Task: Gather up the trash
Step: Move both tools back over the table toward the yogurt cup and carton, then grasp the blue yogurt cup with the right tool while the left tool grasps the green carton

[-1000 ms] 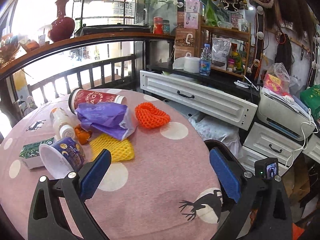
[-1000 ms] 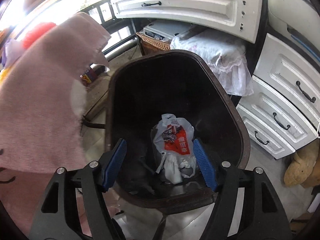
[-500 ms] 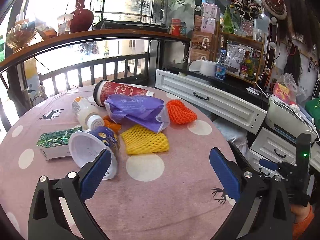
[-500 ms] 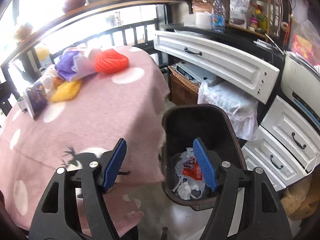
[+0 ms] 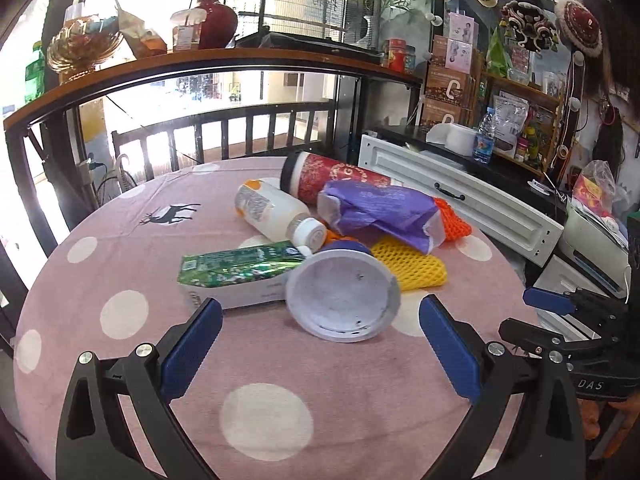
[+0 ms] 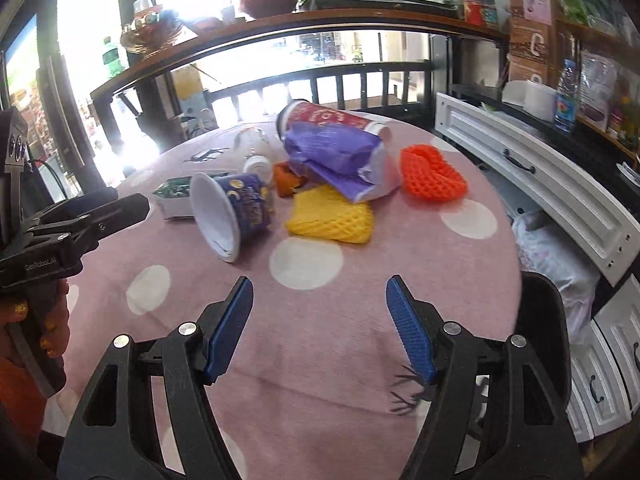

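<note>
The round table, draped in pink cloth with white dots, had bare room along its near edge, where both grippers hovered. The trash lay heaped toward its middle and far side: a red paper cup on its side, a crumpled purple bag touching it, a green carton, a white bottle, yellow foam netting, orange netting, and a tipped blue tub, its white inside looking empty. The left gripper and right gripper both gaped wide, holding nothing.
</note>
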A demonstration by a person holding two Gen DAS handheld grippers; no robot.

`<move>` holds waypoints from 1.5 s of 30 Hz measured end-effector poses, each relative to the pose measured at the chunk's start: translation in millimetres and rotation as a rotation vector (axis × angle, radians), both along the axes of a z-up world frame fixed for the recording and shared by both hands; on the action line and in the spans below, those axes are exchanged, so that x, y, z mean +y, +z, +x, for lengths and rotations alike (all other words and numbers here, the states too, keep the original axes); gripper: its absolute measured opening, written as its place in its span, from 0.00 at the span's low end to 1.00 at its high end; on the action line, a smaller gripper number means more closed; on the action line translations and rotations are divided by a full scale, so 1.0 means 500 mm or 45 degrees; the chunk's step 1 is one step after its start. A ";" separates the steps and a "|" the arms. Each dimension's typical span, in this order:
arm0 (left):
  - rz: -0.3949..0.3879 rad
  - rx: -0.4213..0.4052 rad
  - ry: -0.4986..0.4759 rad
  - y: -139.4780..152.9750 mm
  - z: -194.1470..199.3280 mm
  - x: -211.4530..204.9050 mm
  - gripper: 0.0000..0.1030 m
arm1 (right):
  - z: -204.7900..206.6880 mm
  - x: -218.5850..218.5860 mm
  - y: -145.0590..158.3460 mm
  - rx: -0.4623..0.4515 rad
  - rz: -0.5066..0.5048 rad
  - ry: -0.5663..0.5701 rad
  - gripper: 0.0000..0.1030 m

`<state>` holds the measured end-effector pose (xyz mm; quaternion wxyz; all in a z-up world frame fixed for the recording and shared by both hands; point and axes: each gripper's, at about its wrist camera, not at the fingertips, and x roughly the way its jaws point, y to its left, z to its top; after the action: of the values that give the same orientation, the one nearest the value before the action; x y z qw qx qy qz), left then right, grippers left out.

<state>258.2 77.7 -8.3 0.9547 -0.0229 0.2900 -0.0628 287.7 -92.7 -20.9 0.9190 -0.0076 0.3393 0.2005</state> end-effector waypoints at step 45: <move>0.702 0.408 -0.806 -0.107 0.268 0.061 0.89 | 0.083 0.146 -0.006 0.032 -0.144 0.043 0.08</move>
<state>392.4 108.2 -62.0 0.8019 0.3129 0.4327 -0.2679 329.1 -19.9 -23.8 0.9092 -0.0628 0.3615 0.1966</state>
